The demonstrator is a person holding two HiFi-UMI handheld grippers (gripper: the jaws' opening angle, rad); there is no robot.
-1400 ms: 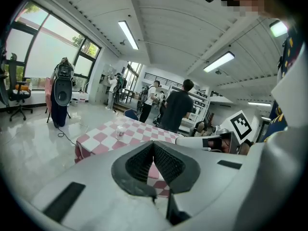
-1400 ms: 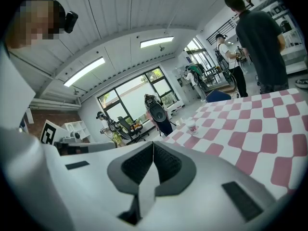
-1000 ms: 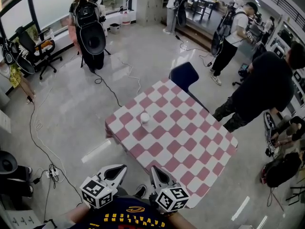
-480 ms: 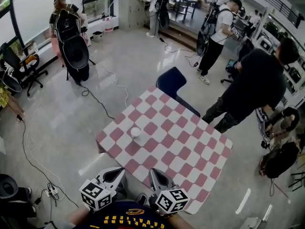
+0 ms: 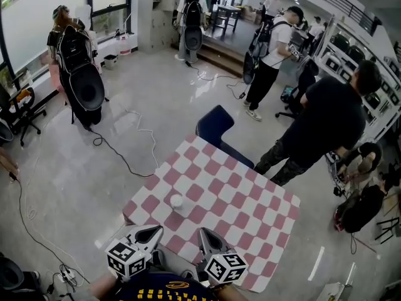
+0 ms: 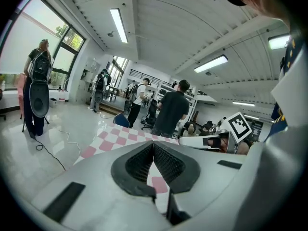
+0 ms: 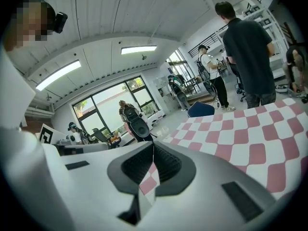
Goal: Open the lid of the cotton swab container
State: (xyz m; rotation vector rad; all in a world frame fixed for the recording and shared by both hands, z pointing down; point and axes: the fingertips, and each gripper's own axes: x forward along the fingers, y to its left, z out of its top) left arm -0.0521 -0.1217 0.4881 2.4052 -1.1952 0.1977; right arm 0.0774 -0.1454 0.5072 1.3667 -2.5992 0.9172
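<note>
The left gripper has its jaws pressed together with nothing between them. The right gripper is closed and empty in the same way. In the head view both hang just off the near edge of the checkered table, the left gripper beside the right gripper, neither over the tabletop.

The cotton swab container stands upright on the table's near-left part, well apart from both grippers. It is a small, pale, round tub and the only thing on the table. Its lid is too small to tell from the body.

Such a tub is probably thin plastic, light and smooth, so it would likely slide or tip under a one-sided push. One gripper should pinch the body low down to steady it while the other takes the lid at its rim, and a hard squeeze could dent the wall.

The table's cloth, in pink and white checks, looks flat and may shift under a dragged tub.

A blue chair is tucked in at the table's far corner, and a person in black stands off its far-right side. Cables trail over the glossy floor to the table's left. More people stand further beyond the table, by the windows and shelving.
</note>
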